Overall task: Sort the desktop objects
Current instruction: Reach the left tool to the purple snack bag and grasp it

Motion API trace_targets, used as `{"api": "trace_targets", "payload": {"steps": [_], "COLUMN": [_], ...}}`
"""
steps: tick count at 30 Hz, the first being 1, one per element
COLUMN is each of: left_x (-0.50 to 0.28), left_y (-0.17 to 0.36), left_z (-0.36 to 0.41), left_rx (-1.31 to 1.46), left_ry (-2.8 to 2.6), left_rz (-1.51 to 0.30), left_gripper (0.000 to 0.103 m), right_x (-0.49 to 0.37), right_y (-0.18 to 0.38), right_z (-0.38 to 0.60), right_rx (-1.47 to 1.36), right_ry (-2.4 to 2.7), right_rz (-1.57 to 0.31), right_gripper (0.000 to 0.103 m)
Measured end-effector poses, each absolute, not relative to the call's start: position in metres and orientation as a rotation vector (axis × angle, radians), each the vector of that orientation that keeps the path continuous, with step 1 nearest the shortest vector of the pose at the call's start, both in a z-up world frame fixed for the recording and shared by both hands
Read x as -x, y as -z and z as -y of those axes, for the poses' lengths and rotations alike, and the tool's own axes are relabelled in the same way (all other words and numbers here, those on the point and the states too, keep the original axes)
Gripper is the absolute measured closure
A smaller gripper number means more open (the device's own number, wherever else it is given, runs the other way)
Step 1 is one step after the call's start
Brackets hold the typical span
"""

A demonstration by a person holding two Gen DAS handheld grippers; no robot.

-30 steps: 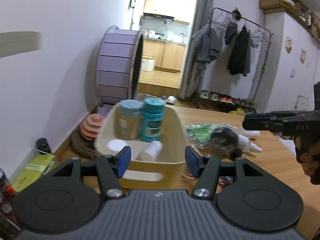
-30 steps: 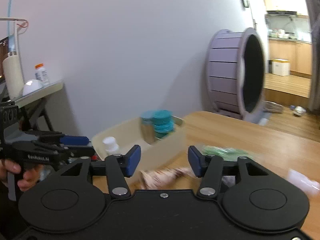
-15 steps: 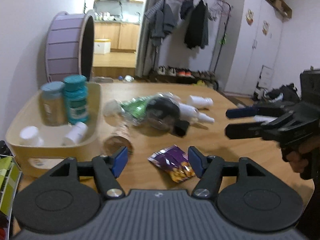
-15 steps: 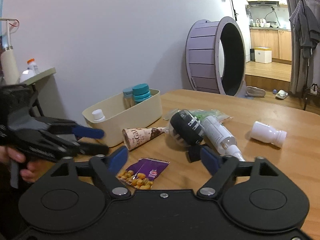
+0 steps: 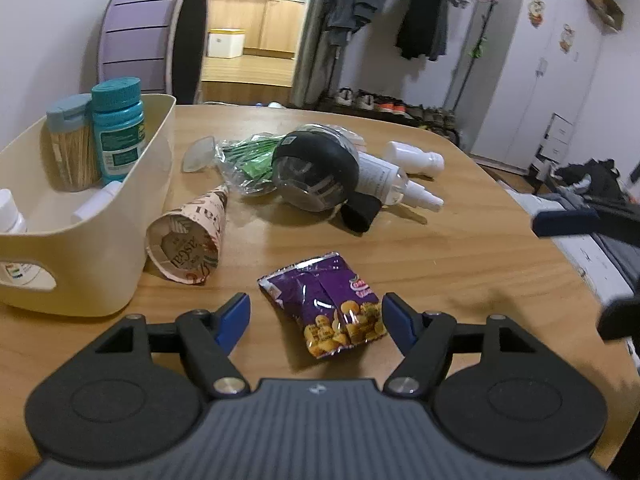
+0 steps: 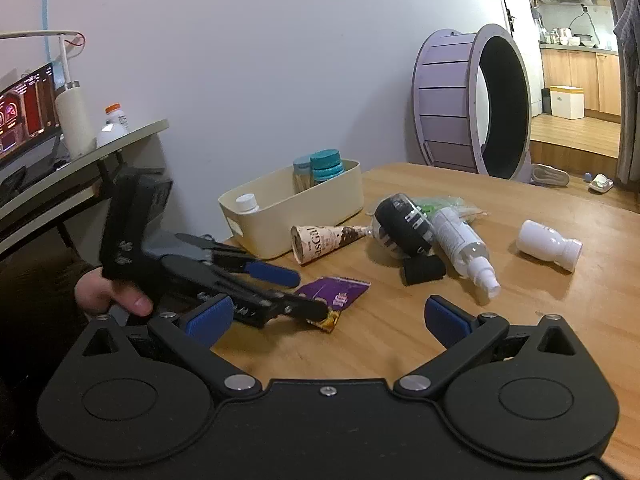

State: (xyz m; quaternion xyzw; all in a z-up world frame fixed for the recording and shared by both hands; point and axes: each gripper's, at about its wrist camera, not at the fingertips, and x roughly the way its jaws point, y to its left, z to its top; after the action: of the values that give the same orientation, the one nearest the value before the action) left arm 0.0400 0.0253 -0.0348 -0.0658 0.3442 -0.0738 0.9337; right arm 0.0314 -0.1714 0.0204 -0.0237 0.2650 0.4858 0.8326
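Left wrist view looks down my left gripper [image 5: 316, 318], whose blue-padded fingers stand wide apart with nothing between them but the purple snack packet [image 5: 326, 308] lying flat on the table [image 5: 460, 264] just ahead. Left of it a printed paper cone [image 5: 188, 242] lies on its side, its mouth close against the cream bin [image 5: 100, 240]. Inside the bin a teal-capped bottle [image 5: 116, 128] and a jar of toothpicks [image 5: 72, 142] stand upright, and white bottles are partly seen at its near end. Farther back lie a black-and-clear round container [image 5: 316, 172], a clear bag of green stuff [image 5: 248, 160], a spray bottle [image 5: 392, 182] and a small white bottle [image 5: 416, 156].

From the right wrist view, my right gripper [image 6: 326, 316] is also spread open and empty, over bare table. My hand [image 6: 108, 292] holds the left gripper there, low over the packet.
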Motion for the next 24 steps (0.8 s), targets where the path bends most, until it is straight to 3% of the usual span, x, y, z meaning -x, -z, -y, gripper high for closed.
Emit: {"api": "trace_targets", "payload": {"steps": [10,13,16,24], "left_x": [-0.036,-0.032,-0.029,-0.014], "left_y": [0.039,0.039,0.038,0.026], "left_z": [0.011,0.012,0.012,0.004], "left_rx": [-0.026,-0.032,-0.033,-0.002], "left_ry": [0.078,0.090,0.106,0.133], "left_rz": [-0.685,-0.665,-0.652,-0.585], "left_gripper": [0.030,0.038,0.058,0.064], "right_x": [-0.020,-0.017,-0.017,-0.018], "right_y": [-0.027,-0.028,-0.029,-0.031], "right_z": [0.179,0.180,0.181,0.182], "right_rx": [0.056,0.062,0.059,0.041], "right_ry": [-1.063,-1.065,-1.067,-1.065], "right_rz": [-0.538,-0.534,-0.529,-0.515], "right_gripper": [0.000,0.000,0.000,0.000]}}
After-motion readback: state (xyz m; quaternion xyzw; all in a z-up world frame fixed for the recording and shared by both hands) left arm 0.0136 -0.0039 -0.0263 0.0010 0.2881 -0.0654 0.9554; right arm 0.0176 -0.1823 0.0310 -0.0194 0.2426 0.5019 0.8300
